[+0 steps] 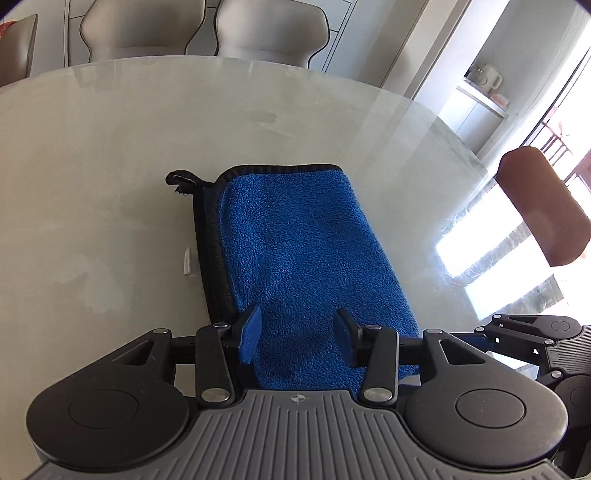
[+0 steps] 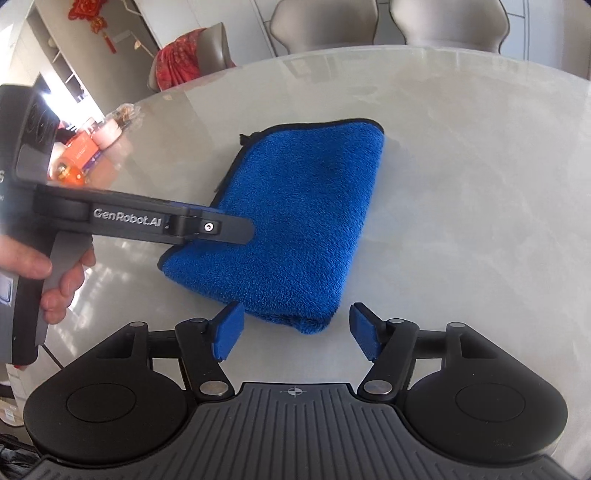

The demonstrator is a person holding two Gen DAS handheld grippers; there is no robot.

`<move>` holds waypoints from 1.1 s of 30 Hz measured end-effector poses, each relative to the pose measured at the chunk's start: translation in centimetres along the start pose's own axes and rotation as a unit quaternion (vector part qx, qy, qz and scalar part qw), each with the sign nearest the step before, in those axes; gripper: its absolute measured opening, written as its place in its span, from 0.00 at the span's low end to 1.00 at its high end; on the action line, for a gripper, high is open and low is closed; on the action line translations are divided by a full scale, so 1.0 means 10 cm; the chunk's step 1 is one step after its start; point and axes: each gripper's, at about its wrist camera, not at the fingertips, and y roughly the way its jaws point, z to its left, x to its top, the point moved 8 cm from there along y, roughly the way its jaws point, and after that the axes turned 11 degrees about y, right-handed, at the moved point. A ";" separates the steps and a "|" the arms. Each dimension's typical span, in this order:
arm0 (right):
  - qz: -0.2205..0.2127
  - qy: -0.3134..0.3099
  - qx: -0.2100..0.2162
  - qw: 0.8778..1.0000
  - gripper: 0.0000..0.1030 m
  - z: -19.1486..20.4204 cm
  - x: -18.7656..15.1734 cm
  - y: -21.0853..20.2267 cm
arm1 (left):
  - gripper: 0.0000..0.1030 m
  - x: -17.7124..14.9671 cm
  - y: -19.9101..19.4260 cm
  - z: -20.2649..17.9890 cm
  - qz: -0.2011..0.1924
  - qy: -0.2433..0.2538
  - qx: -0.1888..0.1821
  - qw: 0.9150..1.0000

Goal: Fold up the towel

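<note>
The left gripper (image 1: 297, 338) stood with its jaws parted over the near end of the folded blue towel (image 1: 295, 251), pads clear of the cloth. The right gripper (image 2: 295, 334) was likewise spread, the towel's near corner just ahead between its fingers, untouched. Only the right wrist view showed the hand (image 2: 55, 273) holding the left tool; only the left view showed the hanging loop (image 1: 181, 181) at the towel's far left corner. The towel's long axis ran away from both claws, black-trimmed edge leftward. Bare table (image 1: 92, 184) lay open all around, chairs (image 1: 269, 29) beyond its far rim.
</note>
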 end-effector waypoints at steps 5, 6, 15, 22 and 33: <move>-0.016 0.003 0.000 1.000 0.67 0.01 0.03 -0.09 | 0.66 -0.01 -0.09 -0.08 -0.006 -0.010 0.015 1.000; -0.018 0.004 -0.002 1.000 0.71 0.01 0.04 -0.09 | 0.68 -0.01 -0.11 -0.09 -0.008 -0.012 0.019 1.000; -0.024 0.024 -0.023 0.999 0.98 -0.02 -0.01 -0.23 | 0.75 -0.11 -0.30 -0.11 -0.016 -0.037 0.056 0.998; -0.026 0.044 -0.048 0.998 0.99 -0.10 -0.09 -0.35 | 0.77 -0.21 -0.47 -0.17 -0.029 -0.040 0.066 0.997; -0.047 0.040 -0.075 0.995 0.99 -0.11 -0.19 -0.56 | 0.90 -0.45 -0.75 -0.27 -0.037 -0.035 0.096 0.994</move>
